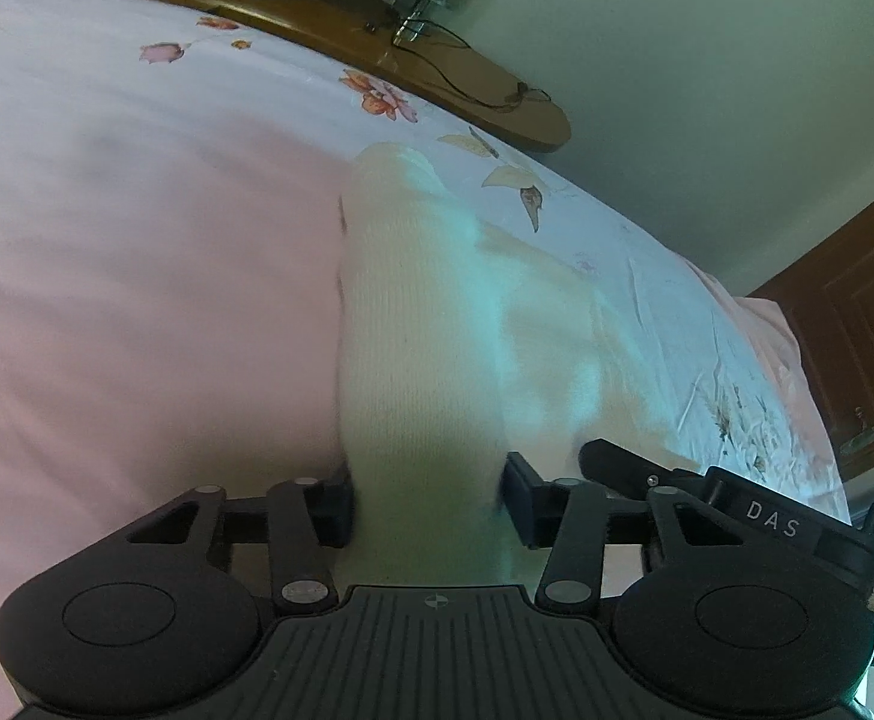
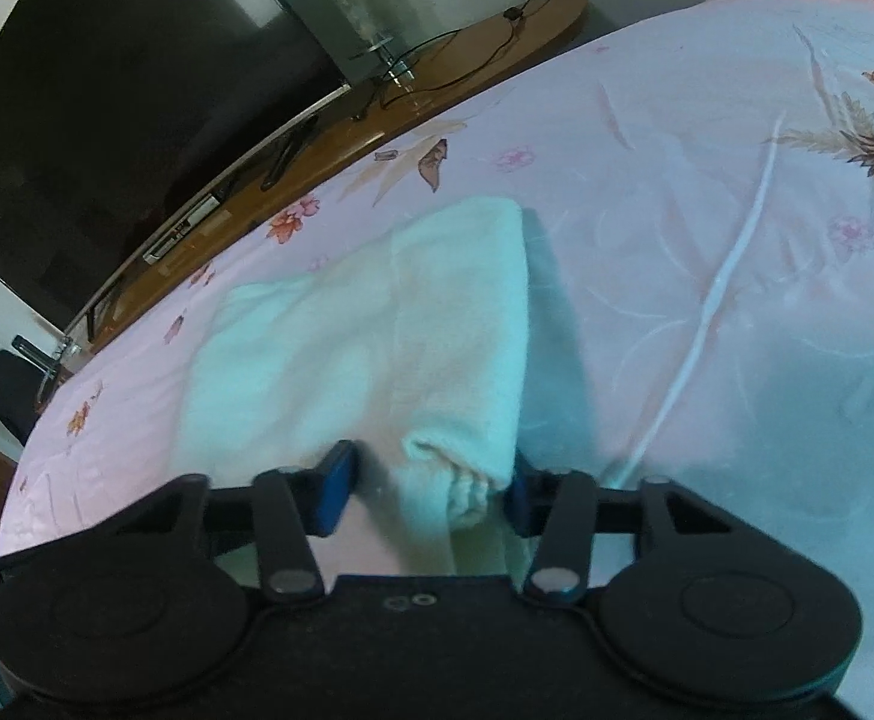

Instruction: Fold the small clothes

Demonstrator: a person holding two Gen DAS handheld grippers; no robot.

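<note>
The cream knitted garment [image 1: 425,324] on the pink floral bedsheet [image 1: 107,300] is clamped at its near edge by the left gripper [image 1: 428,501] and right gripper [image 2: 431,489]; its long axis runs away.

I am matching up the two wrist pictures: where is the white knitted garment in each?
Left wrist: white knitted garment runs from centre down between the claw's fingers.
Right wrist: the garment lies centre-left, its edge at the claw.
Shared landmark: the wooden shelf with a black cable, beyond the bed.
</note>
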